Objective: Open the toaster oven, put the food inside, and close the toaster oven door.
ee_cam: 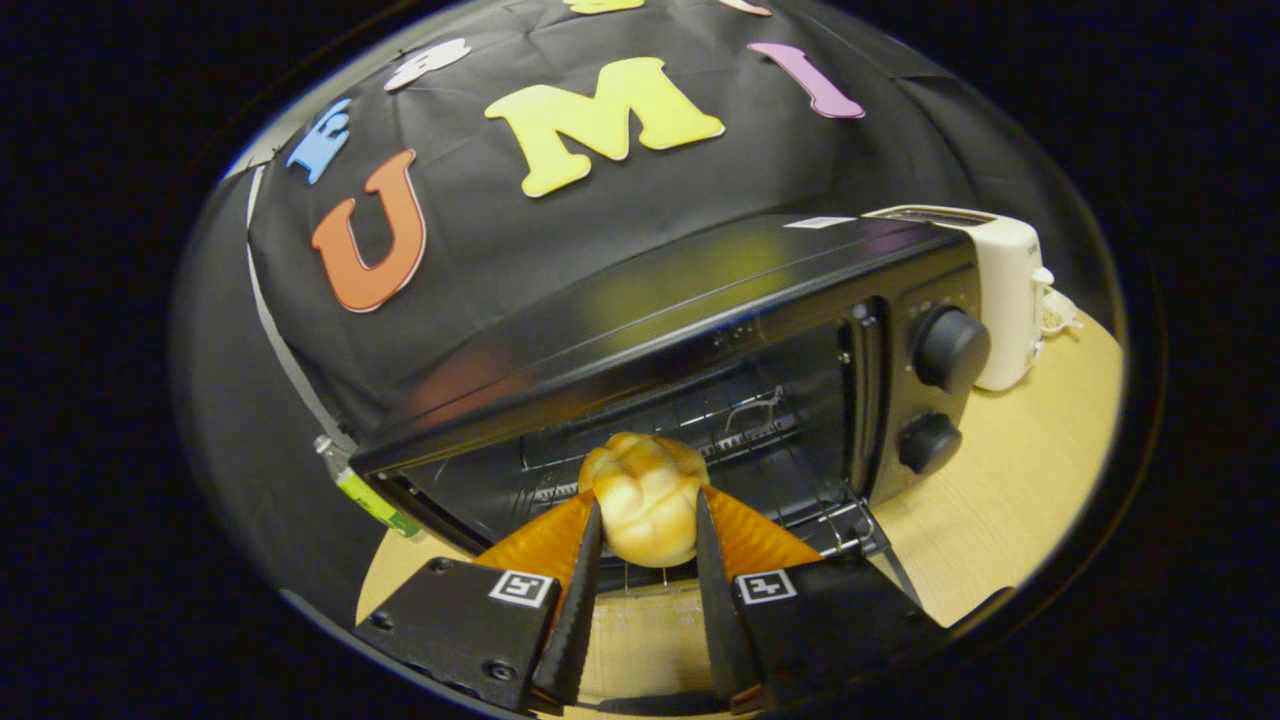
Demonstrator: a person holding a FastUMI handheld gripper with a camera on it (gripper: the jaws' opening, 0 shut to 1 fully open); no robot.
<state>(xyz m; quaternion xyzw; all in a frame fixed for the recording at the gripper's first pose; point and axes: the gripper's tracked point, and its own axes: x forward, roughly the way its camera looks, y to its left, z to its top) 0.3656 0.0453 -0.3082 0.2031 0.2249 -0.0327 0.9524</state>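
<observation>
The claw point(647, 520) was narrowed around a pale, lumpy bread roll point(645, 497), one finger pressed against each side of it, so the roll hung between the fingertips point(592, 525) and stood a little proud of them. Just beyond the roll lay the open mouth of the black toaster oven point(700, 340); the roll sat right at its threshold, over the front edge of the wire rack point(745, 430), though the view was too warped to say whether it touched the rack or hung just above it. The oven's door seemed to be folded down beneath the claw, largely hidden by the fingers. Inside, the dark cavity showed the rack's bars running back toward the rear wall. On the oven's right-hand panel two round black knobs point(948, 348) sat one above the other. Just beside the oven, past that panel, stood a white pop-up toaster point(1005, 300). At the oven's other end a clear bottle with a green label point(365, 490) showed partly behind its corner. All of it rested on a light wooden table point(1010, 500).
</observation>
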